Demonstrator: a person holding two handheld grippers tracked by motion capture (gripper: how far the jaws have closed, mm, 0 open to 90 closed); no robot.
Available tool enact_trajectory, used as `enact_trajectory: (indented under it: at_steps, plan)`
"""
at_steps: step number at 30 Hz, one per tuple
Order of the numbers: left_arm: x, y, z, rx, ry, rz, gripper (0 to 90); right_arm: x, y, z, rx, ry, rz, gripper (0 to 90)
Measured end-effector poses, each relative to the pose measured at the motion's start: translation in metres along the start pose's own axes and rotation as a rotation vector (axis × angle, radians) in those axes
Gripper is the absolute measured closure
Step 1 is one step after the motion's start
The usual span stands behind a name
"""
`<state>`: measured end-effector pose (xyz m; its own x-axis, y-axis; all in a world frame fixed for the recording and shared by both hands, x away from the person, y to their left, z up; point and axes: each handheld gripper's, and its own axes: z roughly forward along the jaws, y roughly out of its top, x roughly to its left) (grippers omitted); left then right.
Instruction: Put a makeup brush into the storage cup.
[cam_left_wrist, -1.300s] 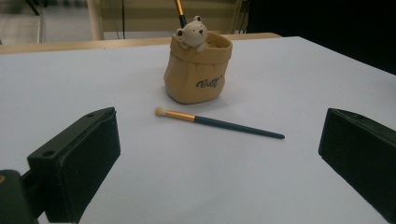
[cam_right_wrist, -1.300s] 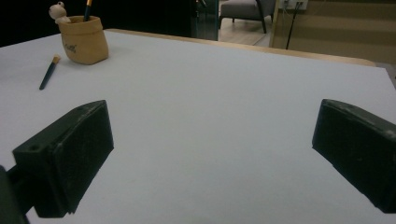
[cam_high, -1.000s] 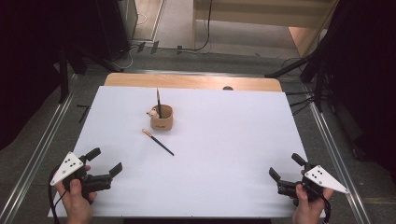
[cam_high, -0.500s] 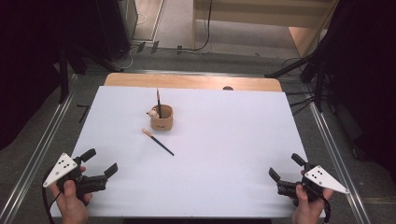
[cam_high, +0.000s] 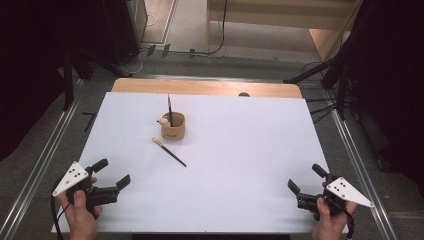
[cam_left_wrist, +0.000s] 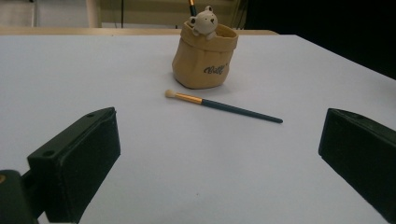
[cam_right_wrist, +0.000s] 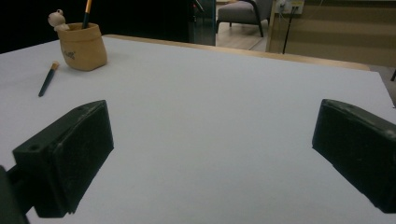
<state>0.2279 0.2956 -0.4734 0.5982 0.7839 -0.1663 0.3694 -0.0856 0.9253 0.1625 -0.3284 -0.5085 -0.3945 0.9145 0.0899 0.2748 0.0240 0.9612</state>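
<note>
My left gripper (cam_high: 112, 174) and right gripper (cam_high: 306, 180) sit at the near corners, jaws wide apart and empty — the left has drifted outward since a second ago. Its view reads lettering on the tan pouch (cam_left_wrist: 204, 56). A brush (cam_high: 169, 152) lies just before it — another brush (cam_high: 170, 111) stands inside.

The left tongs (cam_high: 111, 173) are held open at the counter's (cam_high: 240, 150) near-left corner. The right tongs (cam_high: 306, 179) are held open at its near-right corner.
</note>
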Motion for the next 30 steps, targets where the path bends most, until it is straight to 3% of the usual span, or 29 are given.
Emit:
enact_trajectory:
  at_steps: [11,15,24,30]
  plan:
    - [-0.006,0.018,0.018,0.034,-0.045,0.046,0.0,-0.001,0.001,0.0,-0.005,0.002,-0.004,0.0]
    - [-0.007,0.027,0.029,0.07,-0.083,0.051,0.0,-0.001,0.0,0.001,-0.002,0.002,0.0,0.0]
    - [-0.013,0.045,0.059,0.152,-0.169,0.112,0.0,-0.002,0.0,-0.003,-0.005,-0.003,0.001,0.0]
    - [-0.015,0.055,0.075,0.22,-0.198,0.153,0.0,-0.002,-0.001,-0.002,0.0,0.0,-0.003,0.0]
